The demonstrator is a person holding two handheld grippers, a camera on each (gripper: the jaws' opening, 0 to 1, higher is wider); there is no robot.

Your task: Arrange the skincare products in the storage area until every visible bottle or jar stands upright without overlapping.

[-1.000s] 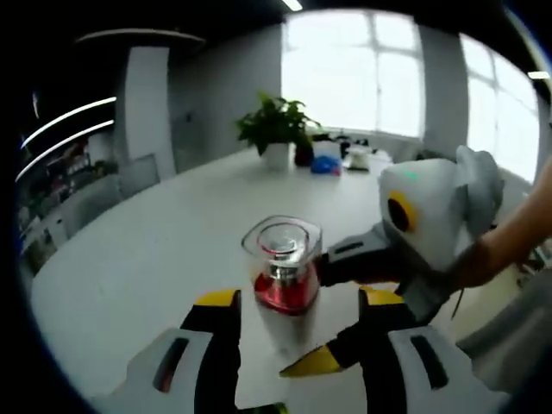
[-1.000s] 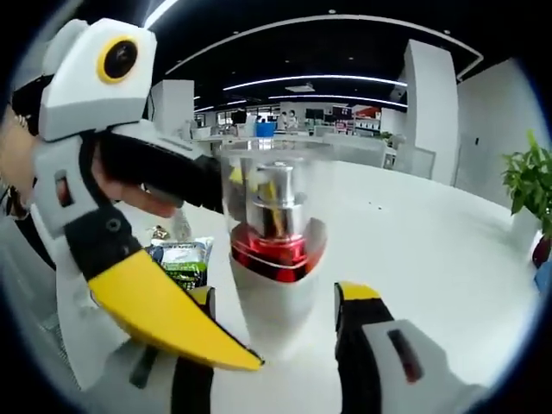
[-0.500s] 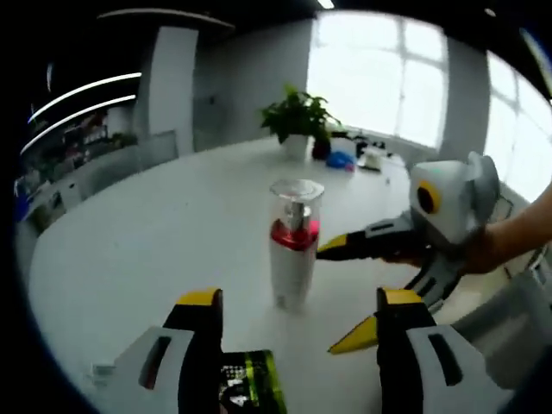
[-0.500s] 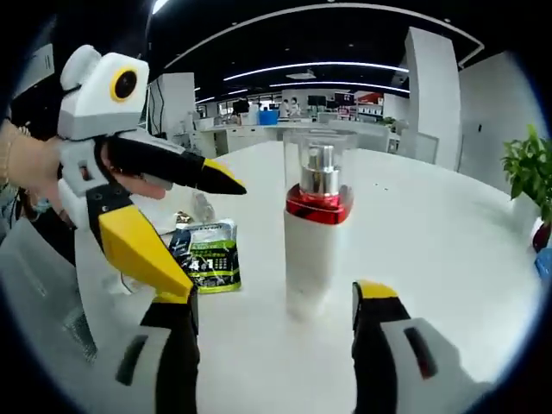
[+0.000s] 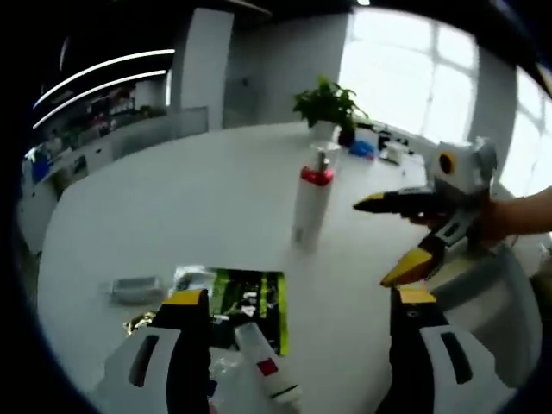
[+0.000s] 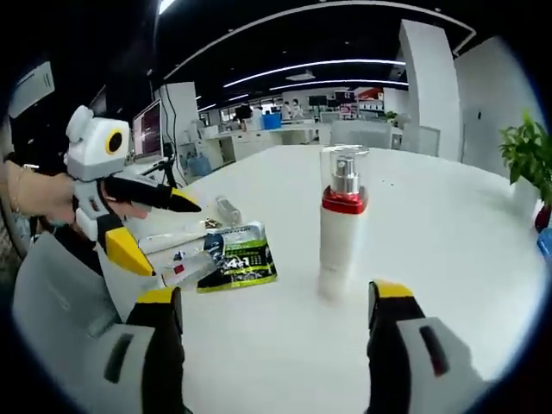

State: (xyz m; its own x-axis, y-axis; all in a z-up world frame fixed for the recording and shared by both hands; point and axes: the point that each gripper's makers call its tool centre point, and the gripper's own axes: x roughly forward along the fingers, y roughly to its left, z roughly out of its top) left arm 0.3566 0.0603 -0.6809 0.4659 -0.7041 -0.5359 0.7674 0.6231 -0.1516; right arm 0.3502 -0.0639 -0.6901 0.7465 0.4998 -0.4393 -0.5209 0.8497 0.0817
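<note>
Both grippers, left gripper [image 5: 289, 302] and right gripper [image 6: 272, 297], are hanging with jaws apart, having backed away from the white pump bottle with red collar and clear cap [image 6: 340, 220], now standing upright on the white table [image 6: 448, 233]; a small white tube [image 5: 267, 373] and green sachet [image 5: 248, 304] are lying flat, awaiting attention.

**Count on the white table**

Standing upright: one pump bottle [image 5: 310, 205], white-bodied with a red collar and clear cap. Lying flat: one green-and-black sachet [image 5: 248, 309], one white tube [image 5: 266, 373] with a red mark, one small clear item [image 5: 134, 289] too blurred to name. Sitting at the far edge: one potted plant [image 5: 328, 107]. Showing in the two views: two grippers, left gripper [image 5: 295, 354] and right gripper [image 6: 274, 345], both with jaws spread.
</note>
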